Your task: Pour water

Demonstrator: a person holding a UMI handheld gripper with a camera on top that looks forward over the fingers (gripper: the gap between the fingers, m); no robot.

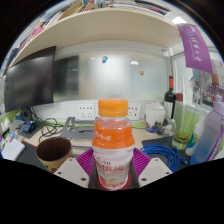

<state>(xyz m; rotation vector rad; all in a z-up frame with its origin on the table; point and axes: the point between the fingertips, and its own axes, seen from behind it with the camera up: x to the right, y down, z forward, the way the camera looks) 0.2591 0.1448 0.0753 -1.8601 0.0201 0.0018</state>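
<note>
A small bottle [112,142] with an orange cap and a pink and white label stands upright between the two fingers of the hand-held gripper [112,172]. The pads [88,165] press against its lower part from both sides, so the fingers are closed on it. Just to the left of the bottle, a dark brown cup [54,152] stands on the desk [60,133], open side up. Beyond the bottle lie some cables, and a row of wall sockets [75,108] runs along the back. A dark monitor [30,82] stands at the left, and a dark glass bottle [169,100] stands at the right.
</note>
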